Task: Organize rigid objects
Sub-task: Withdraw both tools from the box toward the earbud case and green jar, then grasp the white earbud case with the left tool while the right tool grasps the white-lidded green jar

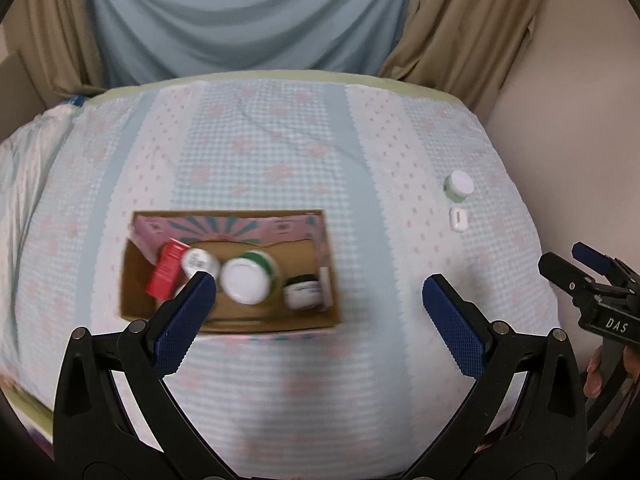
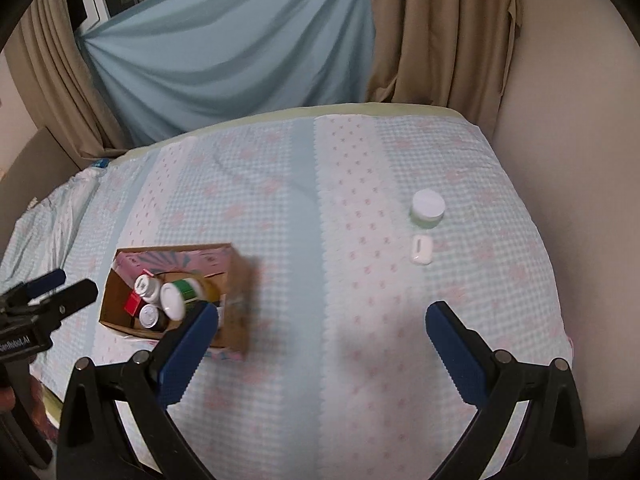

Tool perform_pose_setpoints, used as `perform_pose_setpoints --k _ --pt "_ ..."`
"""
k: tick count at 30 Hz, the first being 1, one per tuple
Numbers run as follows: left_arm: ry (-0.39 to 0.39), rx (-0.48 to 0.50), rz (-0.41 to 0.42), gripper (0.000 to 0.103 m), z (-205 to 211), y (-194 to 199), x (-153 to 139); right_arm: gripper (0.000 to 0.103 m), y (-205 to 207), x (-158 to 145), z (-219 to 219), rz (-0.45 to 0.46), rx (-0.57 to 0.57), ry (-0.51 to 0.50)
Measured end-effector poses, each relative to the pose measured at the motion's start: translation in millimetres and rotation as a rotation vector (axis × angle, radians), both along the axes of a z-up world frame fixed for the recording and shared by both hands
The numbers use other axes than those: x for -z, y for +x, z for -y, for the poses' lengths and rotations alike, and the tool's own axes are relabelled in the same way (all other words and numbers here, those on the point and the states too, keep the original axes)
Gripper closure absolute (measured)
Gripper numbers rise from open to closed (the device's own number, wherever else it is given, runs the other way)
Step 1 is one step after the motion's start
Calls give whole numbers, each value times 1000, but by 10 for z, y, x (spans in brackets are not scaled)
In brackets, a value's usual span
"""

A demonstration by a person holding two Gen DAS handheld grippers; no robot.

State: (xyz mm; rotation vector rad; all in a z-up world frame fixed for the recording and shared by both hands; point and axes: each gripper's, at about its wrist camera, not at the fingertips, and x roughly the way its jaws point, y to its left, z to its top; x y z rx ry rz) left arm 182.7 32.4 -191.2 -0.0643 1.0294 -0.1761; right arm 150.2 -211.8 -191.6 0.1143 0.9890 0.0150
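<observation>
A cardboard box (image 1: 132,296) sits on the bed and holds a red carton (image 1: 166,268), a white-lidded green jar (image 1: 246,280), a small dark jar (image 1: 302,292) and another bottle. It also shows in the right wrist view (image 2: 236,300). A white-lidded green jar (image 1: 459,186) (image 2: 428,208) and a small white case (image 1: 458,219) (image 2: 421,249) lie on the bedspread to the right. My left gripper (image 1: 318,284) is open and empty above the box's near right side. My right gripper (image 2: 320,314) is open and empty, short of the jar and case.
The bed has a checked pale blue and pink bedspread (image 1: 280,140). A blue sheet (image 1: 248,20) and tan curtains (image 2: 436,32) hang behind it. A beige wall (image 2: 560,120) borders the right side. The right gripper shows at the left view's right edge (image 1: 592,280).
</observation>
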Motion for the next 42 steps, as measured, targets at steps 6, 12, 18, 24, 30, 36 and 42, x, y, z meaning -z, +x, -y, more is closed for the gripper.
perform_pose_setpoints --k 6,12,18,24,30,36,42 --pt "67 -116 20 0 899 79 143 0 319 60 873 38 -60 -41" --pt "57 -111 -6 0 1666 362 475 0 818 264 1551 23 -152 -82" --pt "46 -2 -70 0 2461 752 971 0 1426 612 1938 -5 -343 -120" --pt "40 100 -125 0 3104 1157 1603 0 2016 1185 2181 -52 -489 -111" --pt "23 151 -133 9 3478 1447 2215 0 2392 1805 2235 -85 -591 -105" --pt "-15 141 -68 14 3557 1603 2649 0 2571 2209 2239 -62 -670 -85" --pt "9 153 -43 31 3658 1607 2886 2 2686 2517 2225 -62 -725 -34"
